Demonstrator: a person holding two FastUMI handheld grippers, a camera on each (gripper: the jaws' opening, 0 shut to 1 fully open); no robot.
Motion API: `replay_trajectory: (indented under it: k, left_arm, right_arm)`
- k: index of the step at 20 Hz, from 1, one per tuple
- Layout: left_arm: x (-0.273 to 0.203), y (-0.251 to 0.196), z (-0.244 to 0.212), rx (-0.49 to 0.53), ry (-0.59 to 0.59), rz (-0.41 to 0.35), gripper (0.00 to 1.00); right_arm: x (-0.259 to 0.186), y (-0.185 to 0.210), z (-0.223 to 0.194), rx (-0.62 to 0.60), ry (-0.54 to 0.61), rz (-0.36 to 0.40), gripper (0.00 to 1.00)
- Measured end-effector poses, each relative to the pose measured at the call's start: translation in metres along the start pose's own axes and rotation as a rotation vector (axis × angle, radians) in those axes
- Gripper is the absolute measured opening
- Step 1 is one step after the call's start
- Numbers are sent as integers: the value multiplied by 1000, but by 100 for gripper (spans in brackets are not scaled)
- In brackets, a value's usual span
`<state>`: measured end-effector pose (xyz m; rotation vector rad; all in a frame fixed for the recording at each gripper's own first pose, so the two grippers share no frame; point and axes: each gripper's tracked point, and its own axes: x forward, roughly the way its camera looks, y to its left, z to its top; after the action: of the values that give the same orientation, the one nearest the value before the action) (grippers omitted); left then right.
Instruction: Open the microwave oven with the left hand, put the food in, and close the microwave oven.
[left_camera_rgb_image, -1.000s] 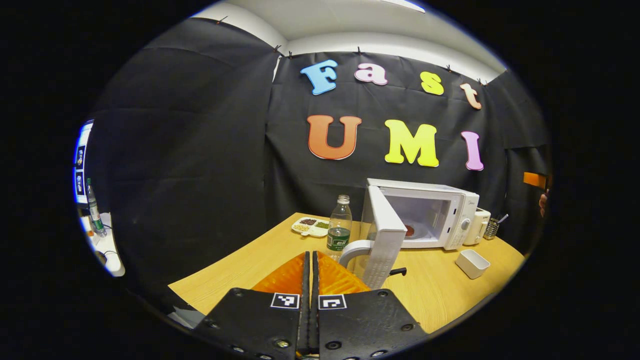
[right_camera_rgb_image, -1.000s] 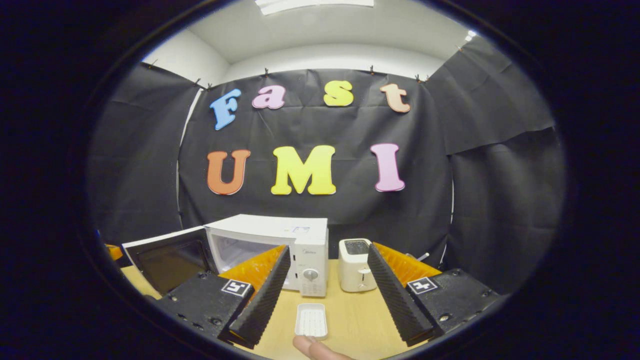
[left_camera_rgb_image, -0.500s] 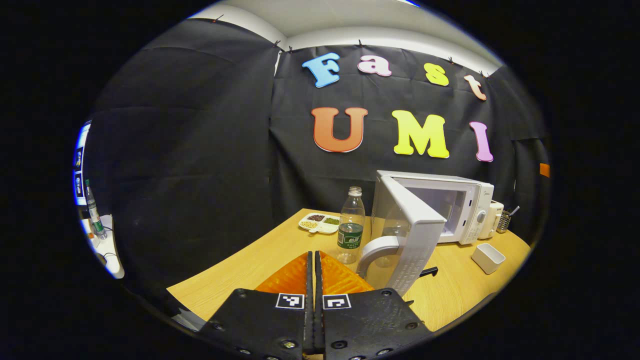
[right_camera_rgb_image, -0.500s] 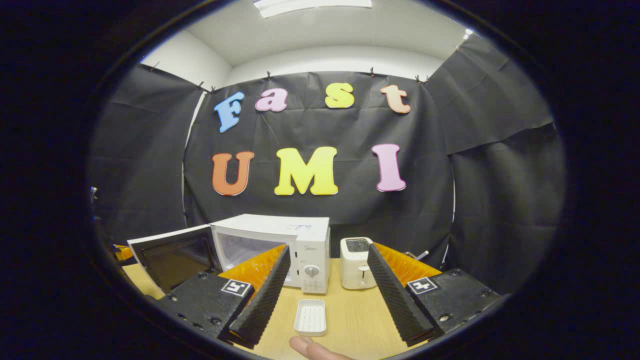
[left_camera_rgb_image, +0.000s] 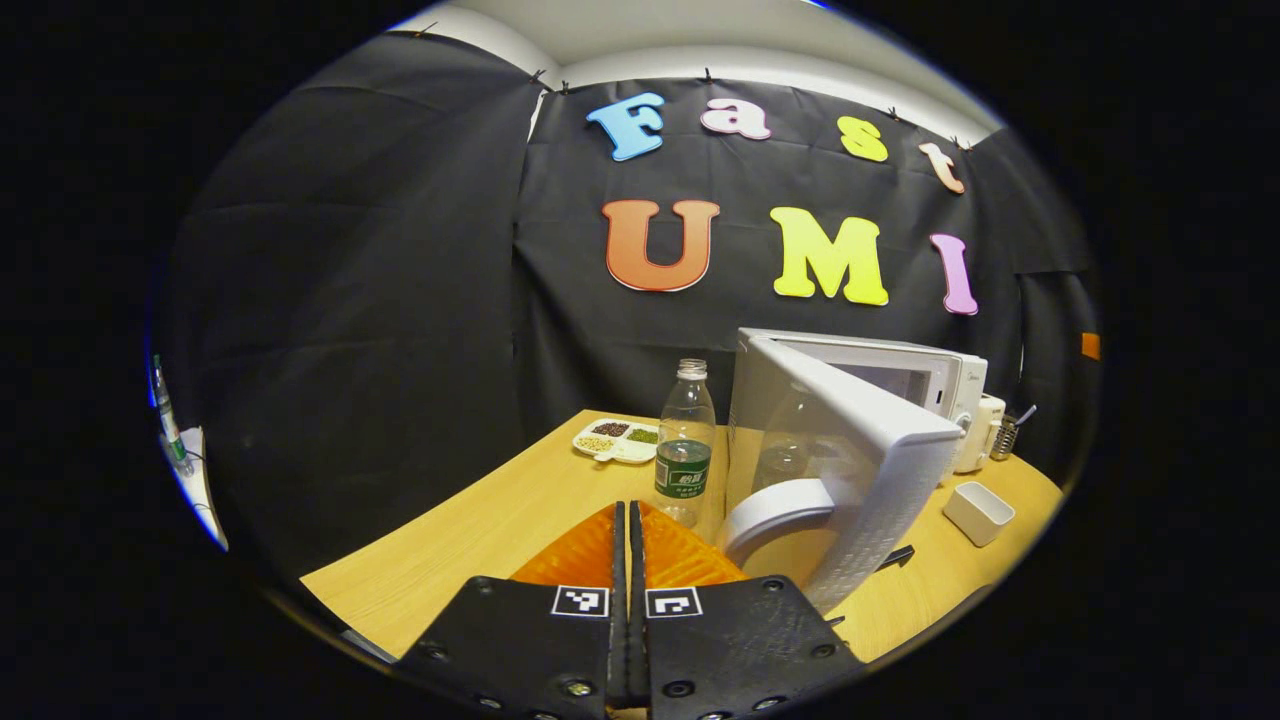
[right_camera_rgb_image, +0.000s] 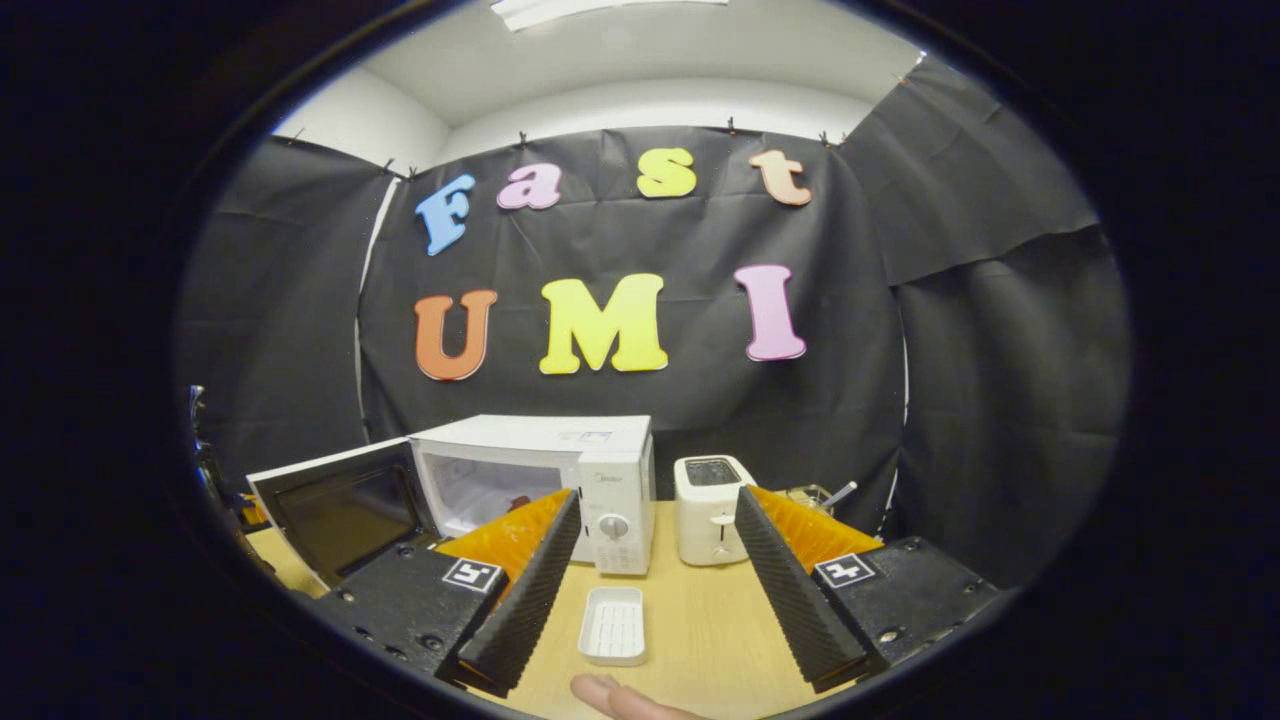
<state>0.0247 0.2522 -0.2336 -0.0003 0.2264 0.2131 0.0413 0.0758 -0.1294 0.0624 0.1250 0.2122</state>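
Microwave (right_camera_rgb_image: 560, 470) sits on the table (left_camera_rgb_image: 480, 520), its door (left_camera_rgb_image: 850, 450) half closed beside my left gripper (left_camera_rgb_image: 627, 530), whose fingers are pressed together. I'd push evenly until it latches. Right gripper (right_camera_rgb_image: 650, 560) hangs spread. A second ago the door stood wider, showing red food inside.

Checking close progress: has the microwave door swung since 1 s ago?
Yes. In the left gripper view the microwave door now covers most of the microwave cavity opening, so it swung toward closed.

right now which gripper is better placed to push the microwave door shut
Left. The left gripper sits shut just beside the half-open door, near its handle; the right gripper hangs open over the small white tray.
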Motion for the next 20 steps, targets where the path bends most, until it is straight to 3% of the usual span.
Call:
replay_trajectory:
  k: [2,3,4,15,20]
  left_arm:
    - [-1,-11,-3,-10,5,-25,0]
    - [-2,-16,-5,-3,8,-34,10]
    - [-3,-21,-4,-3,6,-47,0]
    - [0,-103,-15,22,25,-221,0]
    - [11,-147,-22,23,45,-301,0]
  right_arm:
    - [-1,0,-1,1,-1,5,98]
    - [-2,0,-1,2,0,10,98]
    - [-2,0,-1,4,0,13,98]
    - [-3,-10,-9,23,9,24,99]
    - [0,-12,-9,33,-5,65,99]
